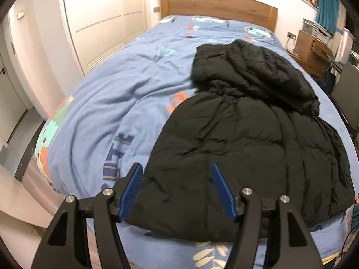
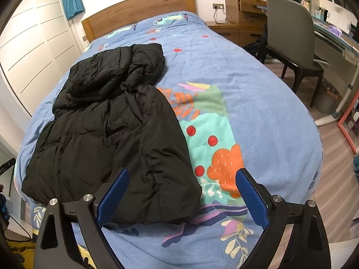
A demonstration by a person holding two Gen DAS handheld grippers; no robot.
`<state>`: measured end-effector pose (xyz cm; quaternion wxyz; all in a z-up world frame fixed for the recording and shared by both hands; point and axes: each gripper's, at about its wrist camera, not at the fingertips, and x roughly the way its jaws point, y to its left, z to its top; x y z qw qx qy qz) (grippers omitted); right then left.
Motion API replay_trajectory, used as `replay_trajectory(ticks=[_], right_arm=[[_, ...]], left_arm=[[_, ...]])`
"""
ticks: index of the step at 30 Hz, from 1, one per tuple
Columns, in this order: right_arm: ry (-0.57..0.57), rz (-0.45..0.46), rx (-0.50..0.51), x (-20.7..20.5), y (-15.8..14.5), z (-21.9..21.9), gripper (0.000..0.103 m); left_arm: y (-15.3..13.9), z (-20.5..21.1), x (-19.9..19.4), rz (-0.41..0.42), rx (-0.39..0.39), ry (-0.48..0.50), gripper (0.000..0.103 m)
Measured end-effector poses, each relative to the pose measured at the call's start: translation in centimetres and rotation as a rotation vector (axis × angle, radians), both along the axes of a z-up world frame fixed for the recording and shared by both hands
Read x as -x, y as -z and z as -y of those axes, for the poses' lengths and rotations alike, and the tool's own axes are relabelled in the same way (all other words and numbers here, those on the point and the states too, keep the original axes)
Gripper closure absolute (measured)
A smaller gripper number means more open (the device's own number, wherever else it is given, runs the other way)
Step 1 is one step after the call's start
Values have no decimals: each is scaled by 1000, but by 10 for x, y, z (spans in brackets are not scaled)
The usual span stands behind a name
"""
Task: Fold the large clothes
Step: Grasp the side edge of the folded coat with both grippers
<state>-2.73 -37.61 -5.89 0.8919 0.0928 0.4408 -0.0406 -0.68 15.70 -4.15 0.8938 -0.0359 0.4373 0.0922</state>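
Jacket: a black puffer jacket [image 1: 258,134] lies on the bed [image 1: 116,103], hood end toward the headboard [image 1: 215,4], hem at the near edge; in the right view it [image 2: 107,134] sits on the left half of the cover.
Jacket shape: sides look folded in over the body; the sleeves cannot be picked out among the dark quilted folds.
Left gripper: the left gripper [image 1: 178,192] hovers above the hem corner, jaws partly apart, nothing between the blue pads; whether the left pad touches the cloth cannot be told.
Right gripper: the right gripper [image 2: 182,197] has its jaws spread wide, over the jacket's near right corner and the printed cover; nothing is clamped.
Cut off: both grippers' black frames run out of the bottom edge; the hands holding them are out of sight.
Hidden: the jacket's far side in the left view drops behind its own bulk near the bed edge.
Blurred: the left view is smeared, so the cover's print reads poorly.
Surroundings: a grey chair [image 2: 289,33] stands right of the bed by a desk; white wardrobe doors [image 1: 98,15] are on the left.
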Motion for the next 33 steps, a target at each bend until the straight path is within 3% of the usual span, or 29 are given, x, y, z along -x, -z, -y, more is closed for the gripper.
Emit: replay_trajectory(ticks=[9,18,28,33], right_arm=[[5,-39,-24,-6,21,4,6],[-30,-107,-34,-22,46,-2,4],[-94,-205,-20,-55,74,-20,4],[-105,-253,-34,-71,90,-19,3]], left_arm=[[26,-53,9,-69,91,-68,41],[54,-74,-4,-101,308,25,41],[95,-87,-39,-182,401,62,41],[119,-94,-50,-222,486,86,40]])
